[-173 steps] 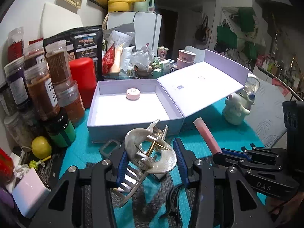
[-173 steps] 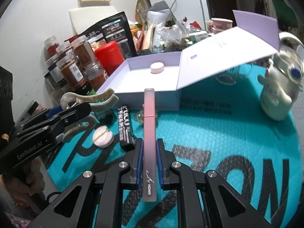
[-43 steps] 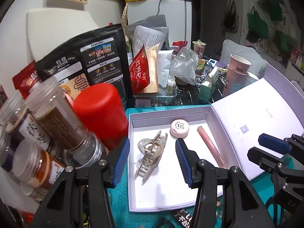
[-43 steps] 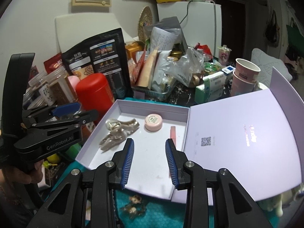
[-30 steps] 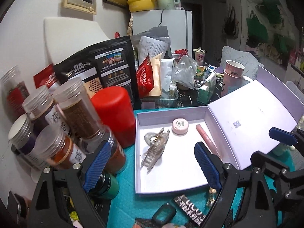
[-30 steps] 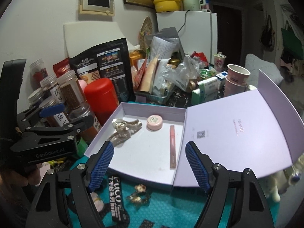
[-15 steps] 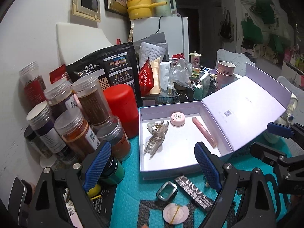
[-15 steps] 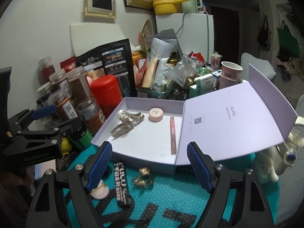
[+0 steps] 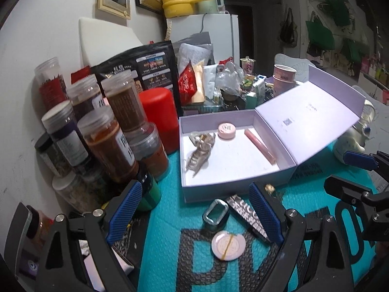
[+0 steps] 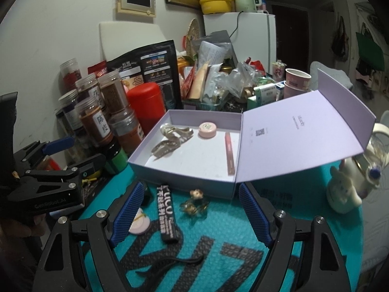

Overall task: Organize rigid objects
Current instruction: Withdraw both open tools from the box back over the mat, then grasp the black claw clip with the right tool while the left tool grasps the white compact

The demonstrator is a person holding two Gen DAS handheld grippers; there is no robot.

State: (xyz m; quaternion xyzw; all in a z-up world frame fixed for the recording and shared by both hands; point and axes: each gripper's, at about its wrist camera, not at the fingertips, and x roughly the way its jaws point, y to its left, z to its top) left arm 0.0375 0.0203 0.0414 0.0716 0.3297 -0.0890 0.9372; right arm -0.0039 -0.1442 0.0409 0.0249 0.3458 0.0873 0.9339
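Both the left gripper [image 9: 194, 209] and right gripper [image 10: 189, 215] are held spread and empty. Stacked clear spice jars [image 9: 114, 131] could be toppled during a reach; the round pink compact [image 9: 228, 244], black labelled tube [image 10: 167, 215] and small gold trinket [image 10: 194, 200] lie unpacked before the open lilac box [image 10: 184, 182].

Open box [image 9: 233, 170] on the mat [image 9: 170, 255], lid [image 9: 308, 119] folded out to the right. Inside: hair clip [image 9: 200, 152] at the left, round compact [image 9: 226, 131] toward the back, lipstick tube [image 9: 260, 146] along the right. Left of the box, canister [image 9: 160, 114] and stacked jars [image 9: 107, 136]. In front, on the mat: small case [image 9: 216, 215], flat packet [image 10: 167, 215], round tin [image 9: 228, 245], trinket [image 10: 195, 200]. Right of the box, a figurine [image 10: 344, 194].
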